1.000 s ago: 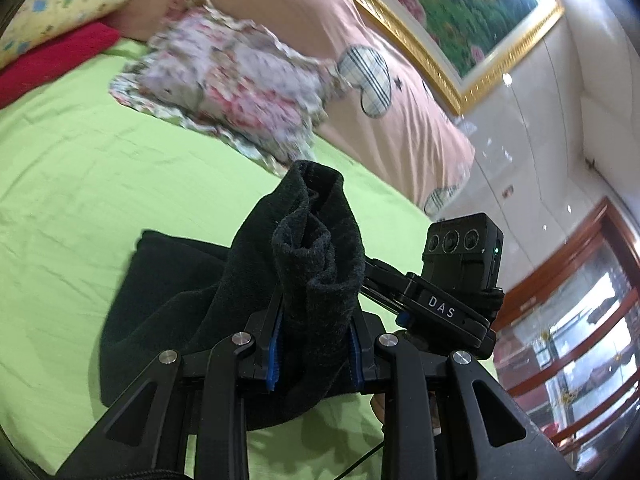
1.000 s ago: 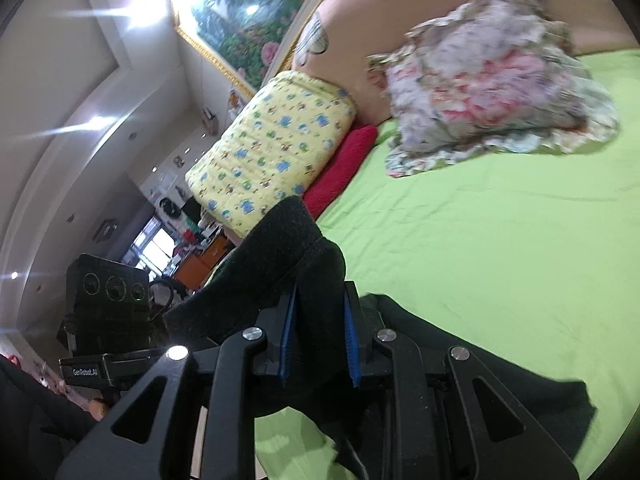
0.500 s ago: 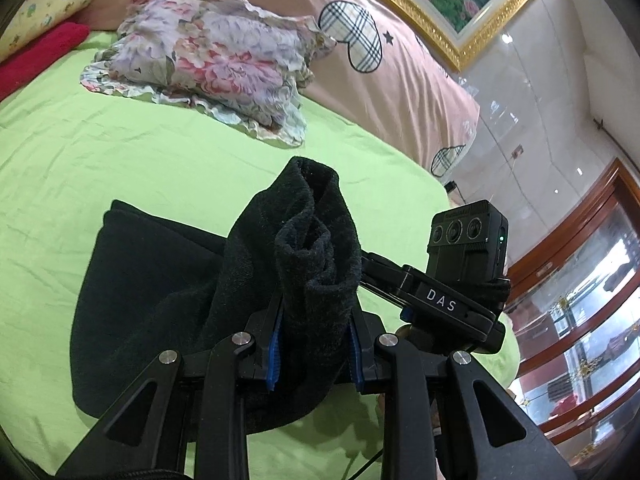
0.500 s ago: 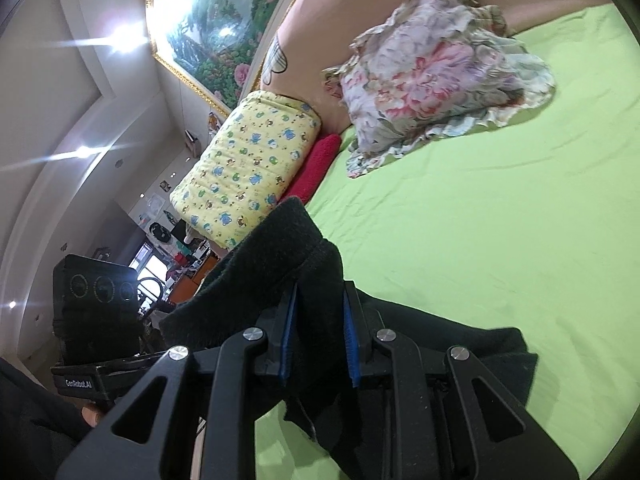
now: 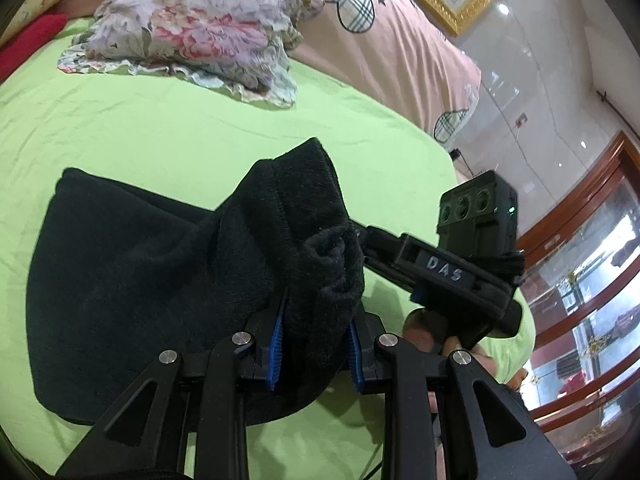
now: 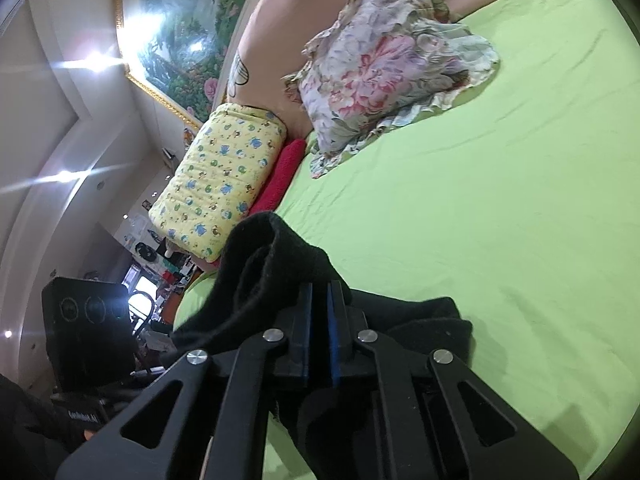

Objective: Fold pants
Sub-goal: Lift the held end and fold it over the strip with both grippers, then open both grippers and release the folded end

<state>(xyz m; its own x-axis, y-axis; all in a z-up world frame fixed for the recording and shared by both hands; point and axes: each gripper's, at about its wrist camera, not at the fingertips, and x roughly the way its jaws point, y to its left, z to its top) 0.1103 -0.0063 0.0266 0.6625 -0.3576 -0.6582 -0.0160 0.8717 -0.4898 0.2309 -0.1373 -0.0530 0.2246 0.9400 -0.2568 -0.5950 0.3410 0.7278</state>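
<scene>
On bed: black pants (image 5: 132, 280) lay spread on the green sheet (image 5: 160, 128), one end bunched up and lifted by both grippers.
Left gripper (image 5: 314, 344): fingers clenched on a thick wad of the pants fabric; blue pads (image 5: 275, 344) pressed into it on both sides, cloth bulging above the tips.
Right gripper (image 6: 318, 328): fingers clamped nearly together on a thin fold of the pants (image 6: 272, 264); fabric rose in a hump to the left of the tips and draped under the frame.
Right gripper in left view (image 5: 460, 272): just beside the bunched cloth, "DAS" label visible, person's fingers under it.
Pants body: flat on sheet to the left in left view; dark edge lying on sheet at right in right view.
Background: floral pillow (image 6: 384, 68) near pink headboard (image 5: 384, 52); yellow printed quilt (image 6: 224, 176) over red cushion (image 6: 284, 172); framed painting (image 6: 180, 32) on wall.
</scene>
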